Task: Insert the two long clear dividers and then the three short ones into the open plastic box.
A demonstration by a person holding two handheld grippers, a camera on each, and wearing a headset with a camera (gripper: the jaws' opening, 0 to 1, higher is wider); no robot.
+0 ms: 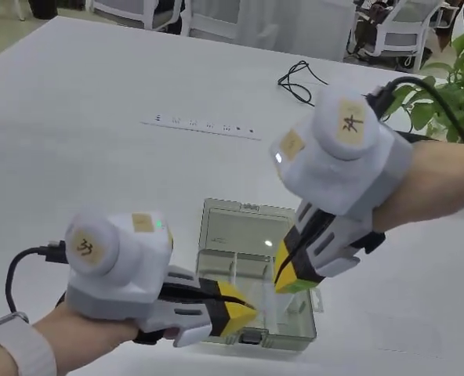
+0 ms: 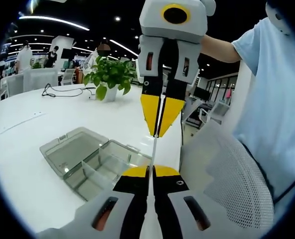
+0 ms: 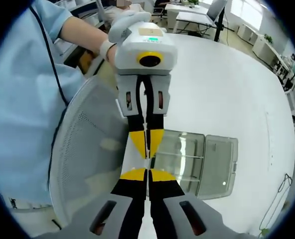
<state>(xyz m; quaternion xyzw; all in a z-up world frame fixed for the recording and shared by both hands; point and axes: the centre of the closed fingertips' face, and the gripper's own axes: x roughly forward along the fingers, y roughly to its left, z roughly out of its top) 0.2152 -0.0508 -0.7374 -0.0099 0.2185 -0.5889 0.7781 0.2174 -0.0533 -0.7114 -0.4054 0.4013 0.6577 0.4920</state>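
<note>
The clear plastic box (image 1: 257, 333) lies open near the table's front edge, its lid (image 1: 240, 227) folded flat away from me. It also appears in the left gripper view (image 2: 92, 159) and the right gripper view (image 3: 200, 154). At least one clear partition (image 2: 96, 168) stands in its base. My left gripper (image 1: 244, 309) and right gripper (image 1: 283, 283) meet tip to tip just above the box. Both are shut on one thin clear divider (image 2: 153, 149), seen edge-on between the left tips (image 2: 150, 173) and the right tips (image 2: 158, 130). From the right side, my own tips (image 3: 147, 175) face the left gripper (image 3: 147, 149).
A black cable (image 1: 299, 78) lies at the far right of the white table, beside a green plant (image 1: 444, 86). A thin white strip (image 1: 201, 125) rests mid-table. A mesh chair back (image 2: 232, 184) and the person's blue shirt (image 3: 23, 99) are close behind the grippers.
</note>
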